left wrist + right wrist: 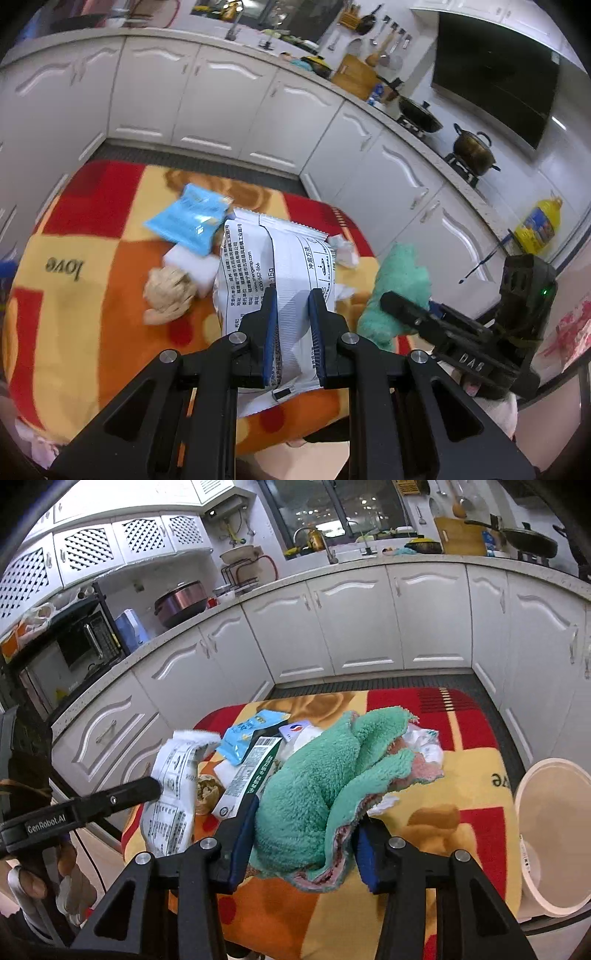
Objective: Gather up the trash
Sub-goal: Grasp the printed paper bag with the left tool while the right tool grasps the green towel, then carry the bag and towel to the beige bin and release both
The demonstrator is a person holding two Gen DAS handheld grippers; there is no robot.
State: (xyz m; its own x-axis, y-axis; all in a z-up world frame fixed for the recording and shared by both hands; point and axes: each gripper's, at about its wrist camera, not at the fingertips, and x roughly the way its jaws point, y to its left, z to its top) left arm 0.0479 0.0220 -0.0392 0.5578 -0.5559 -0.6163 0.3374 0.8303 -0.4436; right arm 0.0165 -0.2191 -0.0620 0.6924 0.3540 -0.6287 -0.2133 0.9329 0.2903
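The left gripper [291,314] pinches a white printed wrapper [266,266]; the right gripper [306,834] clasps a green fleece cloth [314,782] above the blanket-covered worktop [472,775].

light: bright, even, indoor | glare: sheen on cabinet doors [221,99] | blur: slight on blue packet [190,221] | edges: strong fisheye bending, dark corners
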